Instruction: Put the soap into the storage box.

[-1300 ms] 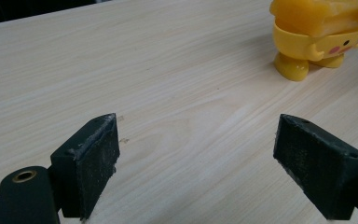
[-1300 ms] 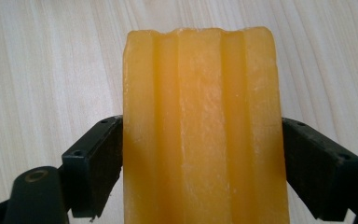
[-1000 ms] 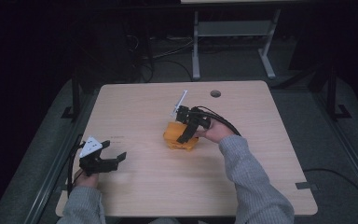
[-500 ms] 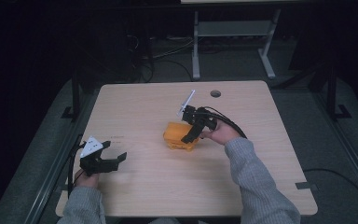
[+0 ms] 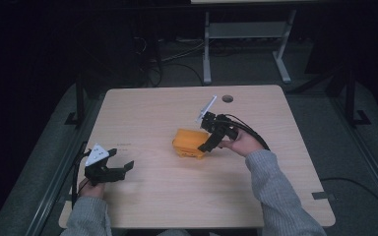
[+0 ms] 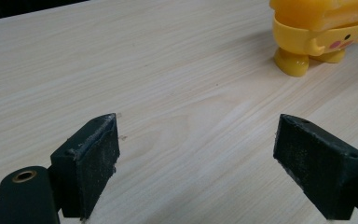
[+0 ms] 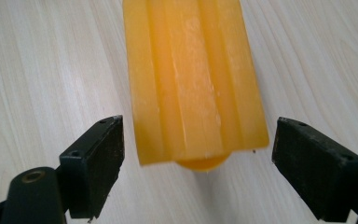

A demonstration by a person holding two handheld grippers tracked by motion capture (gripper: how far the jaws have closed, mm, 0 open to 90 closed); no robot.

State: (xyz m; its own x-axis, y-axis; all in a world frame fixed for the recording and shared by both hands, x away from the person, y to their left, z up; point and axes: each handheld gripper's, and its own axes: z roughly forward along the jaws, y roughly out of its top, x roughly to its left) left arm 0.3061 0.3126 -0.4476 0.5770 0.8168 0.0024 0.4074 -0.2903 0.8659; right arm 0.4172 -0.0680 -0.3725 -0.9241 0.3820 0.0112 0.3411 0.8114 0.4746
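Note:
A yellow plastic toy (image 5: 189, 143) with a small face and stubby feet stands near the middle of the wooden table (image 5: 167, 108). My right gripper (image 5: 207, 145) hangs open just above its right end, and its jaws stand wide to either side of the toy's ridged top (image 7: 196, 79) without touching it. Near the front left edge my left gripper (image 5: 120, 168) is held open over bare wood. In the left gripper view the toy (image 6: 319, 30) stands far off at the upper right, beyond the empty gap of the left gripper (image 6: 196, 168).
A round cable hole (image 5: 227, 99) sits in the table's far side. Behind the table stands a metal frame (image 5: 246, 34) with cables on the dark floor. Black rails (image 5: 54, 177) run along the table's left.
My right gripper has lifted slightly and drawn back toward the toy's right end. The left gripper has barely moved.

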